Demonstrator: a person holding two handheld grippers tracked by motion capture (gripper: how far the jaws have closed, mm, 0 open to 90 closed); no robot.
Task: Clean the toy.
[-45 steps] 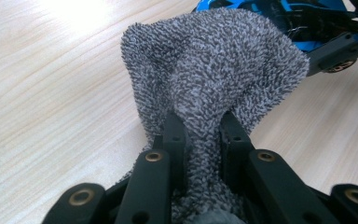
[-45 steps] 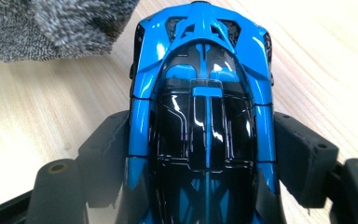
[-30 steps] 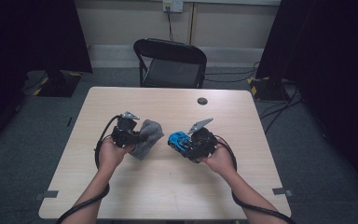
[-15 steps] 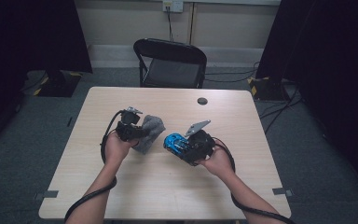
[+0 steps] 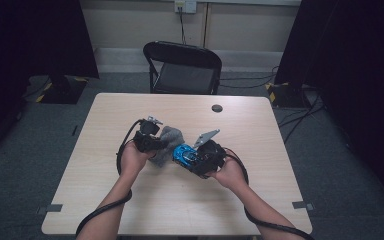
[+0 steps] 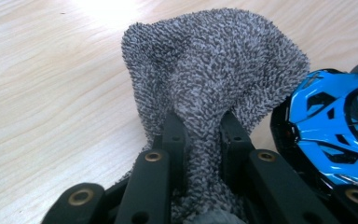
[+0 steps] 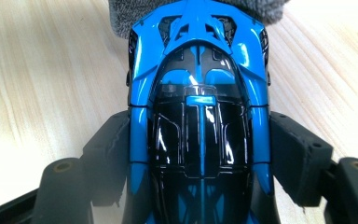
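Two grippers meet over the middle of the table [image 5: 105, 200], each one in a hand of the person. The left gripper [image 5: 156, 143] has its jaws pressed together on a grey cloth [image 5: 167, 145]; in the left gripper view the cloth [image 6: 205, 84] is pinched between the two black fingers [image 6: 175, 135] and it rises above them in a loose, folded bunch. The right gripper [image 5: 192, 159] holds a blue car [image 5: 184, 154]. In the right gripper view the car [image 7: 198, 116] lies along the jaws with its roof up toward the camera, and the two pads [image 7: 298, 154] press on its sides, one on each side, so the jaws stand as wide as the body of the car.

The cloth and the car are together. In the right gripper view the cloth [image 7: 121, 18] is at the far end of the car and touches it there; in the left gripper view the car [image 6: 335, 130] is just beside the right edge of the cloth. Both things are a little in front of the person, near the centre of the table.

Farther away, a small dark disc [image 5: 217, 108] lies on the table close to its far edge, and a black chair [image 5: 182, 67] stands behind that edge.
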